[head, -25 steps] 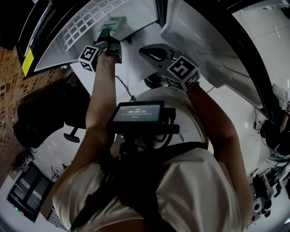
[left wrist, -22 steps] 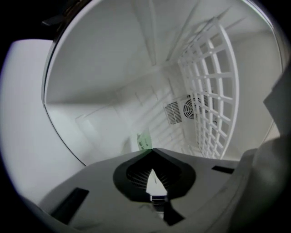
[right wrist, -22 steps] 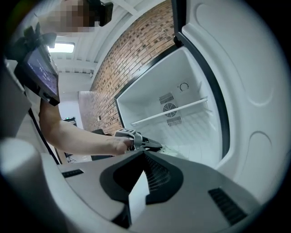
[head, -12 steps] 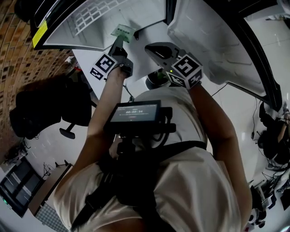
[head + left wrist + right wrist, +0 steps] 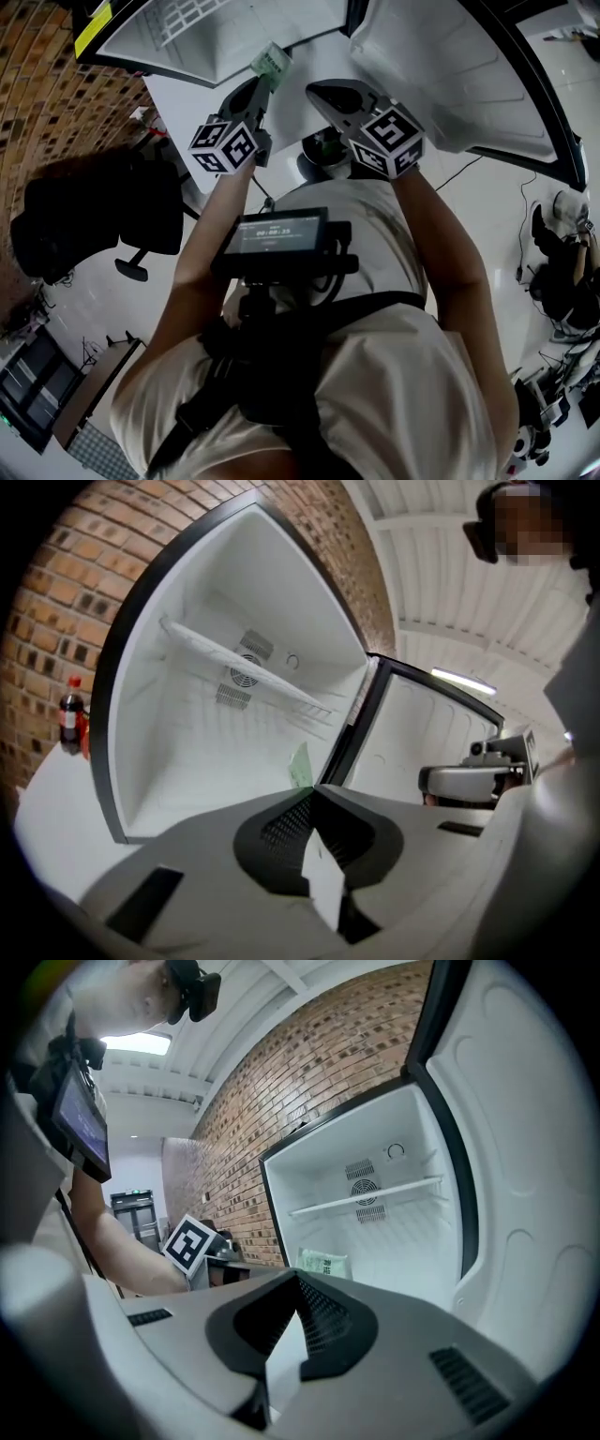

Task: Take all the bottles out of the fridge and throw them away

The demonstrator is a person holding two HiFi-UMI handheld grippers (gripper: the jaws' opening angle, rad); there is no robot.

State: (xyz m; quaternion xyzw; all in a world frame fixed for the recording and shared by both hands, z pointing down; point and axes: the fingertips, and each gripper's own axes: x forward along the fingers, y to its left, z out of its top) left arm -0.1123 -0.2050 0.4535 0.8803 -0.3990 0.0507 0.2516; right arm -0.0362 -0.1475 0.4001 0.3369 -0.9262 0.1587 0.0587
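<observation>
We pinch a green packet [image 5: 300, 765] in our left tongs [image 5: 313, 789] before the open fridge [image 5: 178, 752], right tongs [image 5: 298, 1277] closed empty, a bottle [image 5: 68, 716] at nine o'clock.

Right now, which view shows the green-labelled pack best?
Right gripper view: the green-labelled pack faces the camera broadside, in front of the open fridge. Left gripper view gives only an edge-on sliver poking past the shut tongs of the left gripper. Head view shows it small, near the top edge.
</observation>
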